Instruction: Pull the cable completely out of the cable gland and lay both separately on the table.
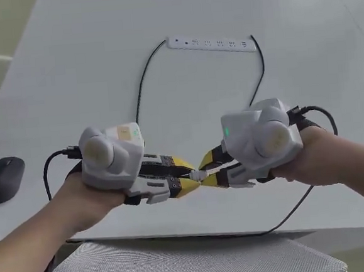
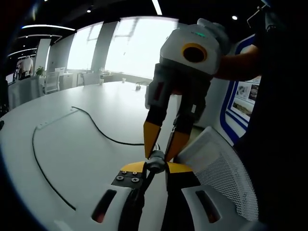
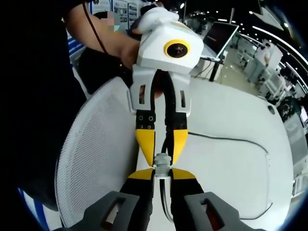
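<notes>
both left gripper and right gripper clamp the cable gland by the table's near edge.

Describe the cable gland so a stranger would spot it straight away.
Start at the white table's near edge, above the mesh chair, where the left tool and right tool meet tip to tip. The cable gland is the small fitting held between their tips, a black cable running from it. Amid yellow tips and black cable, it alone is pale grey.

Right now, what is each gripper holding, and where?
Left gripper pinches the black cable just behind the gland; right gripper grips the gland's other end.
</notes>
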The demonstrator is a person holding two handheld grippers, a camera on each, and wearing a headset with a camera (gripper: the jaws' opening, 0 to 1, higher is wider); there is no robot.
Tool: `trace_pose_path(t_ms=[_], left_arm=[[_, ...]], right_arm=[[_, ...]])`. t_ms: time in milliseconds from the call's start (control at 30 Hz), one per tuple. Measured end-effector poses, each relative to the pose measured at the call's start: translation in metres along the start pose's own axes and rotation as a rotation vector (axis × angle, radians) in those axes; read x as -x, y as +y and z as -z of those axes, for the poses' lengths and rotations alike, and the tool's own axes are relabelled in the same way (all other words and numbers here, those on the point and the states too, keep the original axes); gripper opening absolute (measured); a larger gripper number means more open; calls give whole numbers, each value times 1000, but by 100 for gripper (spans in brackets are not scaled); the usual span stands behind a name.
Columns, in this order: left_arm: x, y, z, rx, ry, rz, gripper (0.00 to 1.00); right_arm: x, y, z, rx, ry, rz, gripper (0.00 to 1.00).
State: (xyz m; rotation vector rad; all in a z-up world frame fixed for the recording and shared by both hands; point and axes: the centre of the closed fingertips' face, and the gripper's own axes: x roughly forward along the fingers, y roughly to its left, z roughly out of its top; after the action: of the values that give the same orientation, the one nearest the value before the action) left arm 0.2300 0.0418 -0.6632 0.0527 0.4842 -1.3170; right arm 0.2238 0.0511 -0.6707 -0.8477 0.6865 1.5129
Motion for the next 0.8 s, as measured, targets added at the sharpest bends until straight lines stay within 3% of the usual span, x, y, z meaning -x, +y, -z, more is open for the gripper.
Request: trace_pose_path(t_ms=[233, 467, 567, 700, 800], left_arm=[[-1, 1, 2, -23, 15, -4, 15], [-3, 1, 2, -49, 32, -5, 15], [-3, 3, 0, -61, 34, -11, 15], [-2, 4, -2, -88, 35, -15, 15], [0, 3, -6, -104, 26, -18, 15]], right_arm=[[-3, 1, 2, 53, -5, 22, 7], [-1, -2, 3, 0, -43, 26, 8], [5, -7, 2, -59, -86, 38, 12], [15, -15, 2, -189, -161, 29, 18], [25, -16, 0, -335, -263, -43, 16]])
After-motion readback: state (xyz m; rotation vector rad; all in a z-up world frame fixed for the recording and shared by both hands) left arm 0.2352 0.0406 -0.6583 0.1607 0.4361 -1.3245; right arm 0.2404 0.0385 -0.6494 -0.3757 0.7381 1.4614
